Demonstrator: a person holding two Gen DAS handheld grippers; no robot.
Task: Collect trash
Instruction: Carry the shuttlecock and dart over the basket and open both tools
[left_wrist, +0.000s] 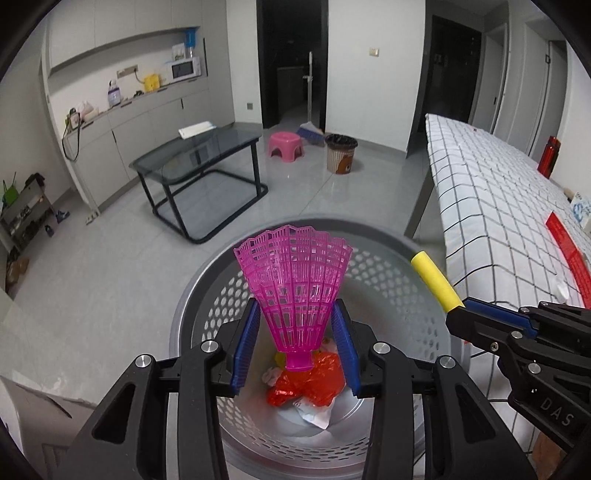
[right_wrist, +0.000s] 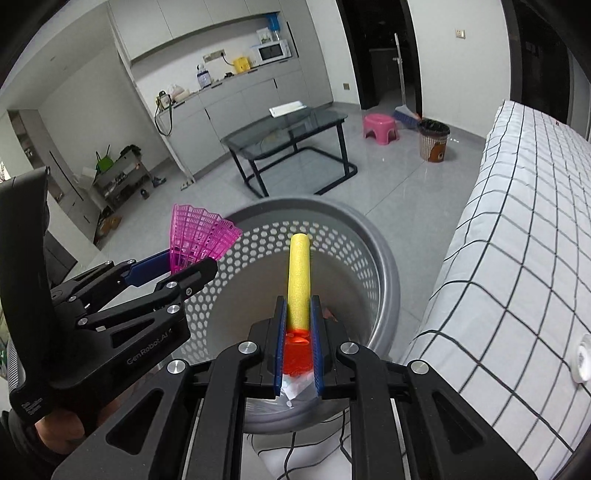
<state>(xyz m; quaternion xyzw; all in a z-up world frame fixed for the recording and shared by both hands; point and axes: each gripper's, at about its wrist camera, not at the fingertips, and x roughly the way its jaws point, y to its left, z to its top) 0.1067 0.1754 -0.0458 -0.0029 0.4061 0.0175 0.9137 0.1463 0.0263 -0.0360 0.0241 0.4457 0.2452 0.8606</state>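
A pink plastic shuttlecock (left_wrist: 295, 280) stands skirt-up between the blue pads of my left gripper (left_wrist: 295, 306), which is shut on it over a grey perforated basket (left_wrist: 388, 280). The right gripper (right_wrist: 297, 300) is shut on a yellow foam dart (right_wrist: 299, 269) with an orange tip, also above the basket (right_wrist: 384, 251). In the left wrist view, the right gripper (left_wrist: 458, 310) and its dart (left_wrist: 436, 280) reach in over the basket's right rim. From the right wrist, I see the left gripper (right_wrist: 184, 266) and the shuttlecock (right_wrist: 199, 236) at the left rim. A red wrapper (left_wrist: 310, 380) and white paper (left_wrist: 314, 413) lie inside the basket.
A bed with a checked sheet (left_wrist: 498, 192) runs close along the right of the basket. Across the tiled floor stand a glass table (left_wrist: 199, 155), a pink stool (left_wrist: 286, 144) and a brown waste bin (left_wrist: 340, 153). A black cable (right_wrist: 295, 446) lies below the basket.
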